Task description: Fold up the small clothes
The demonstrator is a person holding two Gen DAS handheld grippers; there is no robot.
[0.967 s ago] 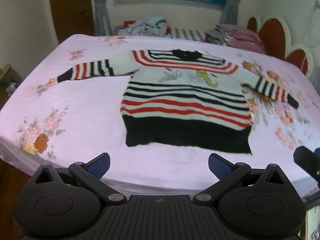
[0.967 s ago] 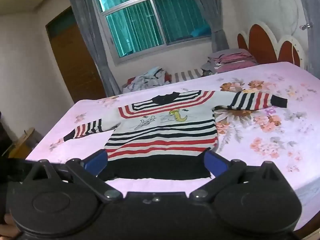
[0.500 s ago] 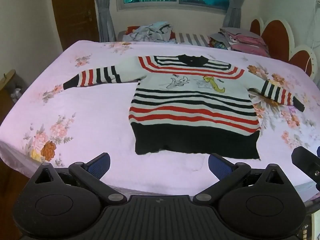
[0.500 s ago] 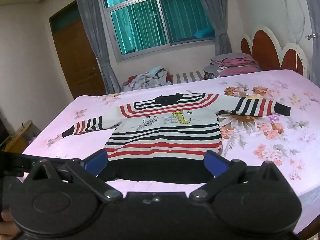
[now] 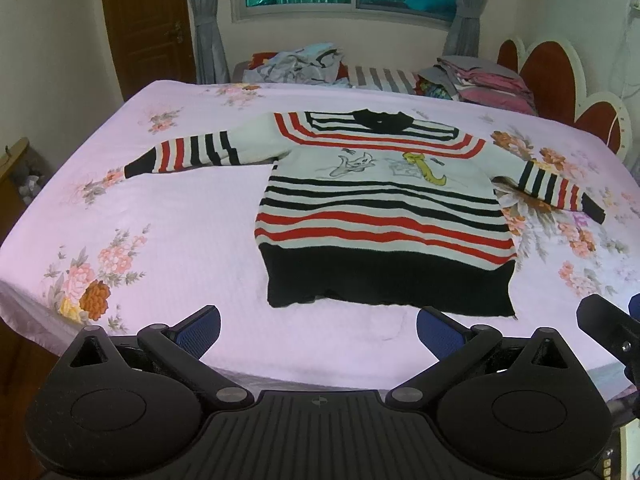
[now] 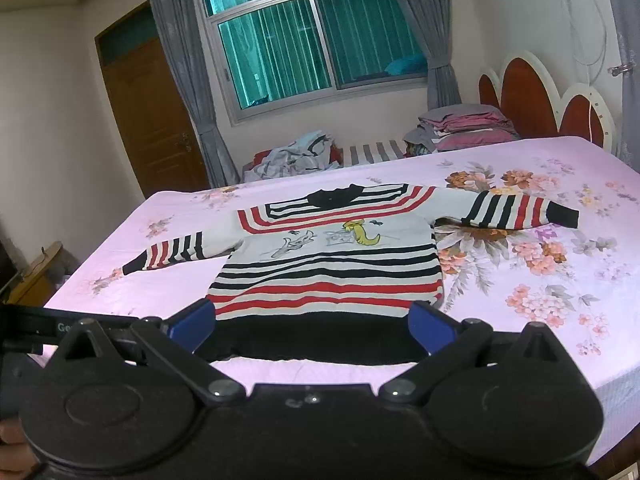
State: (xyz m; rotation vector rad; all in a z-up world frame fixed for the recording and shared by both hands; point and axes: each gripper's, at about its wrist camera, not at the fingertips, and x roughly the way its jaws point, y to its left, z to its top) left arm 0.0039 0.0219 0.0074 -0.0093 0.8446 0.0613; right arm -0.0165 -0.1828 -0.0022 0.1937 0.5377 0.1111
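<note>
A small striped sweater [image 5: 384,216] [image 6: 332,272], white with red and black bands, a black hem and a cartoon print on the chest, lies flat and face up on the pink flowered bed sheet [image 5: 160,240] [image 6: 560,320]. Both sleeves are spread out to the sides. My left gripper [image 5: 318,330] is open, held above the bed's near edge in front of the black hem, with nothing between its blue pads. My right gripper [image 6: 312,326] is open too, low in front of the hem, apart from the cloth. Part of the right gripper [image 5: 608,332] shows at the left wrist view's right edge.
A heap of loose clothes [image 5: 296,64] [image 6: 296,158] and a stack of folded bedding [image 5: 480,80] [image 6: 464,124] sit beyond the bed's far side. A red and white headboard [image 5: 560,76] [image 6: 532,100] stands on the right. A wooden door [image 6: 152,120] and a window [image 6: 316,36] are behind.
Both grippers have risen and drawn back a little, so the sweater sits lower in the views and more of the room shows. The sweater has not moved.
</note>
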